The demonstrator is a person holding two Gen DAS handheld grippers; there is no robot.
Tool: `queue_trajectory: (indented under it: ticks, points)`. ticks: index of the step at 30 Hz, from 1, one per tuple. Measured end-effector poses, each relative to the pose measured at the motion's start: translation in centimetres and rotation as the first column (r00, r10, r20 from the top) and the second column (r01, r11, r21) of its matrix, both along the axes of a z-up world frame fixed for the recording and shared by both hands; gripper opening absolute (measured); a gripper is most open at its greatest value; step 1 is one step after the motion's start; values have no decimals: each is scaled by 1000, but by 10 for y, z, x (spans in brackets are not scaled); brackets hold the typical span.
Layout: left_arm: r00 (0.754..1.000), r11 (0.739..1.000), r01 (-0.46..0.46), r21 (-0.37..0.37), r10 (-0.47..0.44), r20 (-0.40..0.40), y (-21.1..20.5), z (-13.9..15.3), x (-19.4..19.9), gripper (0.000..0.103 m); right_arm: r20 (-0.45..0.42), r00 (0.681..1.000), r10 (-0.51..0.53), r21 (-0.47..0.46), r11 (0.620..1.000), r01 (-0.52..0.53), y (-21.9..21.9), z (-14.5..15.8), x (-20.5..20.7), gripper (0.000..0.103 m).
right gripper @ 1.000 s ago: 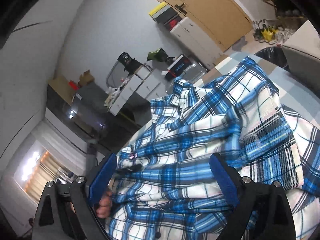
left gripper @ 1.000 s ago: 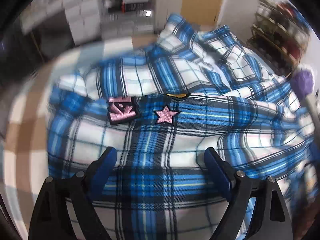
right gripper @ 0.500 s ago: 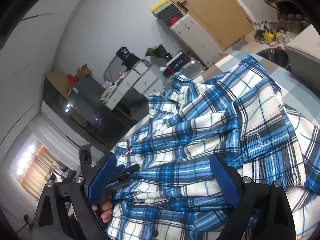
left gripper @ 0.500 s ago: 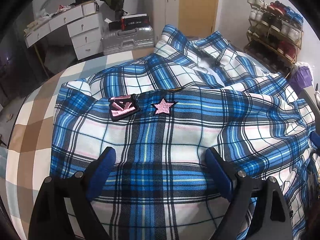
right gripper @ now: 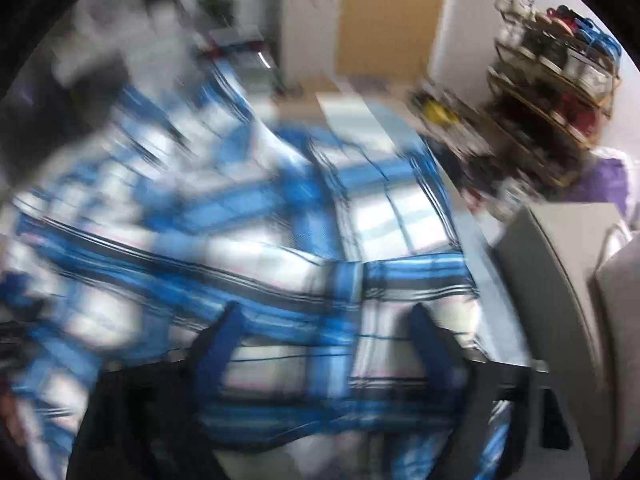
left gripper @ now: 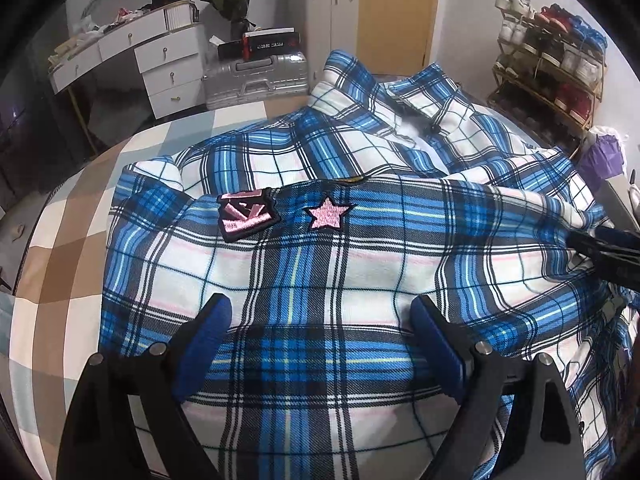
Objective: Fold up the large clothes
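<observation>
A blue and white plaid shirt (left gripper: 320,248) lies on a checkered bed cover (left gripper: 60,264), one half folded across the middle, with a pink star patch (left gripper: 329,213) and a pink badge (left gripper: 247,215) on top. Its collar (left gripper: 384,96) points away. My left gripper (left gripper: 320,336) is open and empty, hovering over the near part of the shirt. The right gripper's tip shows at the right edge of the left wrist view (left gripper: 604,248). In the blurred right wrist view my right gripper (right gripper: 328,344) is open over the shirt (right gripper: 280,248).
A white drawer desk (left gripper: 152,56), a silver suitcase (left gripper: 256,80) and a white cabinet (left gripper: 328,16) stand beyond the bed. A shoe rack (left gripper: 552,64) is at the right, with a purple bag (left gripper: 604,156) below it. A grey box (right gripper: 560,280) sits right of the bed.
The right gripper has swung sharply, its view now blurred and facing the shoe rack side. The left view has steadied and pulled back slightly over the folded shirt.
</observation>
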State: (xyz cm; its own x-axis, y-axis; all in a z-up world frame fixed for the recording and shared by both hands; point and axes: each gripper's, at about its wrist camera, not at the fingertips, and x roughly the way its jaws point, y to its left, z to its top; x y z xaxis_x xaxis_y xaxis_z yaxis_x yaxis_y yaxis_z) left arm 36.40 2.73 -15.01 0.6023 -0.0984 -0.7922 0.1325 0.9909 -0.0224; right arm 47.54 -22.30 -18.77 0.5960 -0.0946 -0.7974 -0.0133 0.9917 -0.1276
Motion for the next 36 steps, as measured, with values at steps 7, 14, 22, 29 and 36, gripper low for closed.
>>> queue_trajectory:
  ticks: [7, 14, 22, 29, 36]
  points:
    - [1000, 1000, 0, 2, 0, 1, -2, 1, -1, 88, -4, 998, 59, -24, 998, -60, 4, 29, 6, 61]
    - [1000, 1000, 5, 29, -5, -8, -7, 0, 2, 91, -35, 999, 36, 17, 999, -35, 0, -7, 12, 64]
    - [999, 990, -7, -144, 2, -36, 8, 61, 5, 91, 201, 976, 84, 408, 899, -161, -28, -37, 3, 72]
    - [993, 970, -105, -220, 89, -83, 2, 128, 105, 101, 288, 957, -26, 711, 676, -196, -91, -70, 3, 83]
    - [952, 976, -190, -107, 157, -263, -24, 74, 212, 100, 246, 968, -49, 779, 604, -167, -101, -91, 16, 88]
